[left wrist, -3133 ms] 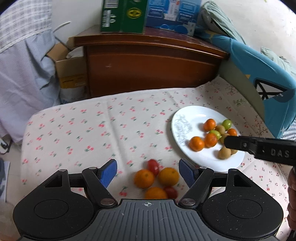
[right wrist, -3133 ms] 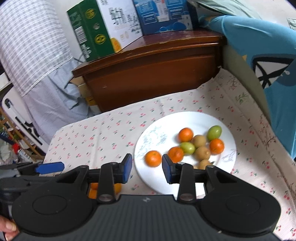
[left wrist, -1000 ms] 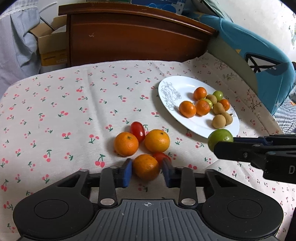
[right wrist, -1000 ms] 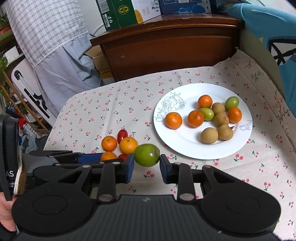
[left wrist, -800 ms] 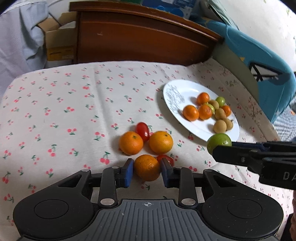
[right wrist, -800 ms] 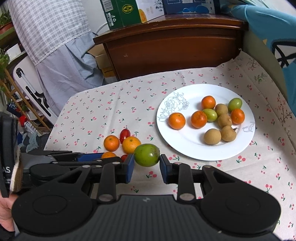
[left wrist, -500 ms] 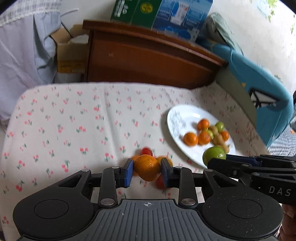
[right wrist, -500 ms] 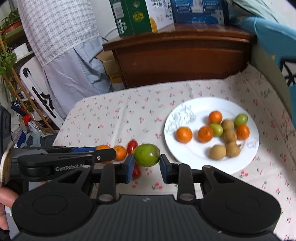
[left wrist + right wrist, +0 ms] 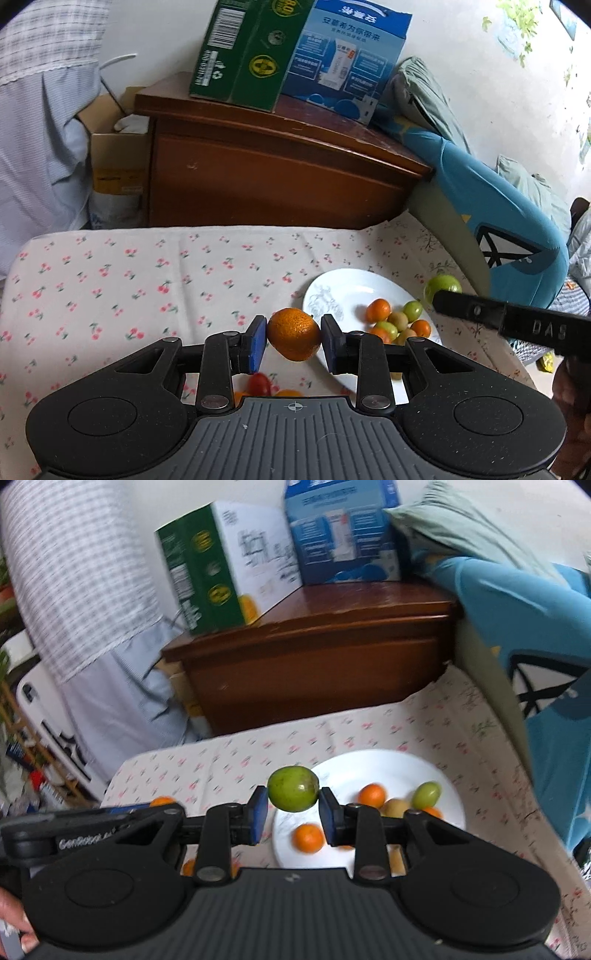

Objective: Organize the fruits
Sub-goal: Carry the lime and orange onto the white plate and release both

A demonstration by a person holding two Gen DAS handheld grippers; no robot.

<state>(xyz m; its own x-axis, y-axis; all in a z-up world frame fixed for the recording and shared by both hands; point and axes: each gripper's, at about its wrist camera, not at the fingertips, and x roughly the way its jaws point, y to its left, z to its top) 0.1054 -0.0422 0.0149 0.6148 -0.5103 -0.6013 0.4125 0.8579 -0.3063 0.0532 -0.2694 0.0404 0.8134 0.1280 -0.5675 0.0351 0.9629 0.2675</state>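
My left gripper is shut on an orange mandarin and holds it in the air above the cloth, left of the white plate. My right gripper is shut on a green fruit, raised over the plate's left rim; that fruit also shows in the left wrist view. The plate holds several small orange, green and brown fruits. A red tomato and oranges lie on the cloth below my left gripper, mostly hidden.
The table wears a cherry-print cloth. A brown wooden cabinet with a green box and a blue box stands behind it. A blue cushion lies at the right.
Both grippers have risen from the table with their fruits still gripped. The left mandarin has left the pile, and the views now tilt up toward the cabinet.
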